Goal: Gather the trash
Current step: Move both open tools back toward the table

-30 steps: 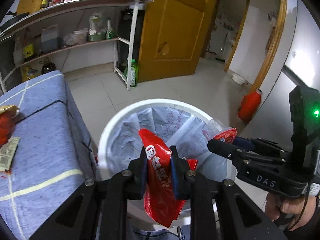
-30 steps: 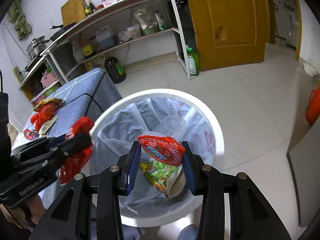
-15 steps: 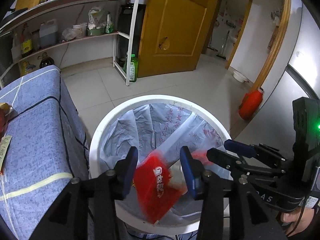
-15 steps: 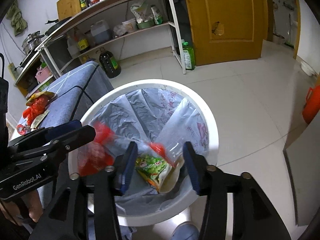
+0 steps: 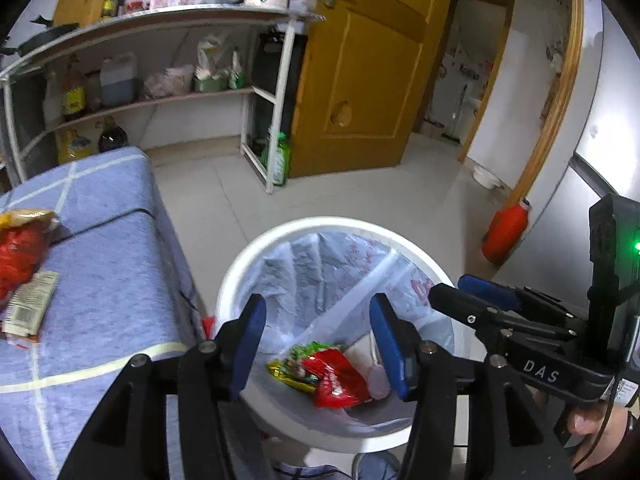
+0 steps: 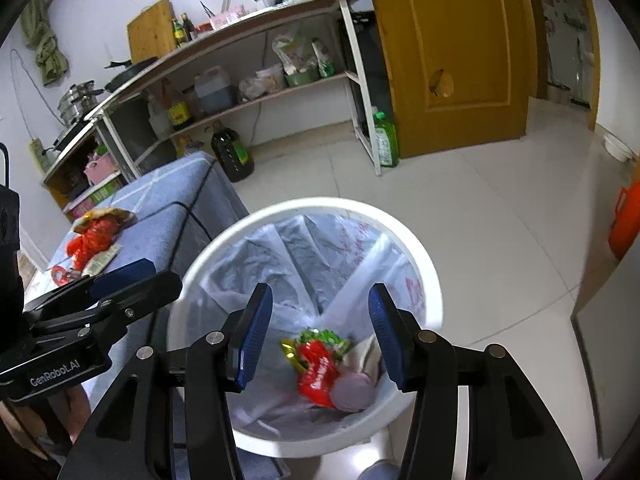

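Drop step looks finished: left gripper (image 5: 318, 334) over the white round bin (image 5: 240, 280), jaws still opening, nothing between; right gripper (image 6: 320, 336) beside it, jaws apart and empty. Red crinkly wrapper (image 6: 316, 372), green foil packet (image 6: 324, 338) and a round pinkish lid (image 6: 354, 392) lying at the bottom of the thin, creased plastic liner (image 6: 304, 256). Next, probably back to the blue cloth-covered surface (image 5: 100, 280) for the remaining crumpled red wrappers (image 5: 18, 256) and flat paper sachet (image 5: 30, 302).
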